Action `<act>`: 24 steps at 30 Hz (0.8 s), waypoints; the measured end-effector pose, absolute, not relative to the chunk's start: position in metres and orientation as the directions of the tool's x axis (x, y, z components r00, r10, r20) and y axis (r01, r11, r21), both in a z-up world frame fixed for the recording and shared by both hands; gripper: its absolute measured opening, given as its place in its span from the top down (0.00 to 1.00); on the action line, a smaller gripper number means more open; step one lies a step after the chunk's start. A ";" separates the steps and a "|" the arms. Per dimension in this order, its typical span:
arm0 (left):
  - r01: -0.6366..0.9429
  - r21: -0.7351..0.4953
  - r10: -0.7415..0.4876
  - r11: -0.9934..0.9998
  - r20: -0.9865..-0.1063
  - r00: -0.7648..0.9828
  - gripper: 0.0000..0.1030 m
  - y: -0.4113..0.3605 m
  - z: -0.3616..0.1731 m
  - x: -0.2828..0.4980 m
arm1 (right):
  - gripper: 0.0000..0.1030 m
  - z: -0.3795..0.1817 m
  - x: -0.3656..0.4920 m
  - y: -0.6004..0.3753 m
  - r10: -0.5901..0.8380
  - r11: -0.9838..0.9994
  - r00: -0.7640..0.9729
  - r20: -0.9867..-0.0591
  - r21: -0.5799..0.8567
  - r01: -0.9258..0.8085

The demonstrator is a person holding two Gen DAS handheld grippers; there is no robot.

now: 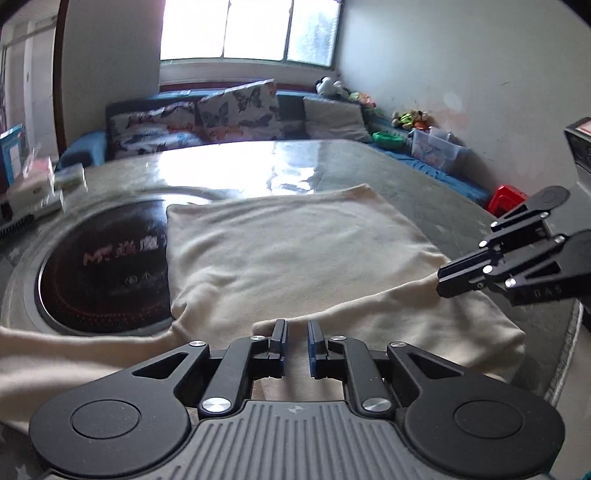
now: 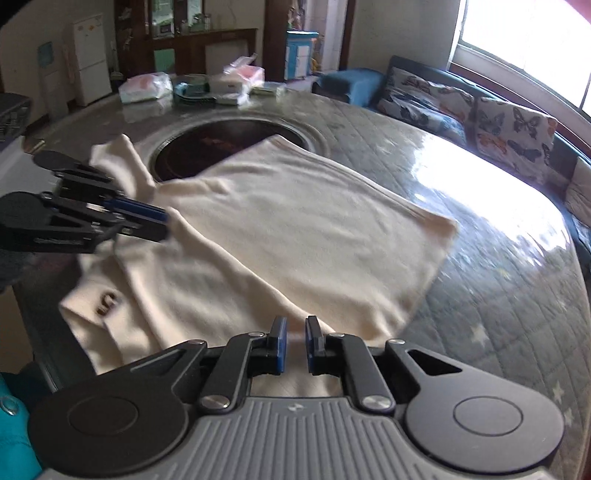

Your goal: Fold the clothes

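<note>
Under a bright window [image 1: 251, 29] a sofa with butterfly cushions [image 1: 236, 107] runs behind my round table [image 1: 424, 173], whose quilted grey cover shines in the light. Through my left camera, a dark round cooktop [image 1: 107, 266] is set into the table, and the cream garment [image 1: 295, 251] lies spread flat, its left edge overlapping that cooktop. My left claw [image 1: 296, 341] sits low at the garment's near edge, jaws a narrow gap apart with cream cloth showing between the blue pads; I cannot tell whether they pinch it. My right claw [image 1: 448, 278] comes in from the right, level and side-on, its tip meeting a raised fold of the cloth.

Through my right camera, the table carries plastic-wrapped packets [image 2: 147, 86] on its far side, with a white fridge [image 2: 90, 55] and dark cabinets beyond. The garment [image 2: 295, 229] stretches away from my right claw [image 2: 295, 345], whose jaws stand slightly apart over the near hem, cloth between them. My left claw [image 2: 162, 223] reaches in from the left, just beside the sleeve, near a small metal clasp [image 2: 107, 301] on the fabric.
</note>
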State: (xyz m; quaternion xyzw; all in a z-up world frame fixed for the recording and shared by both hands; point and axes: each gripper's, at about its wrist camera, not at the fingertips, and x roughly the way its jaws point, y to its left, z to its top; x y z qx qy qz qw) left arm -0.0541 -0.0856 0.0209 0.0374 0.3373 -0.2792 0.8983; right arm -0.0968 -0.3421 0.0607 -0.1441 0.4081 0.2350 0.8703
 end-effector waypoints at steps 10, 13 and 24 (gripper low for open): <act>0.394 -0.133 -0.391 0.909 -0.594 0.702 0.79 -0.039 0.038 -0.064 | 0.91 0.062 -0.083 -0.301 0.331 0.787 0.520 -0.787 -0.073 -0.613; 0.276 -0.109 -0.284 0.955 -0.604 0.744 0.72 -0.012 0.038 -0.063 | 0.91 0.064 -0.076 -0.278 0.380 0.755 0.506 -0.775 -0.056 -0.653; -0.136 -0.042 0.084 0.990 -0.602 0.794 0.59 0.079 0.038 -0.065 | 0.91 0.042 -0.061 -0.220 0.440 0.687 0.454 -0.775 -0.035 -0.726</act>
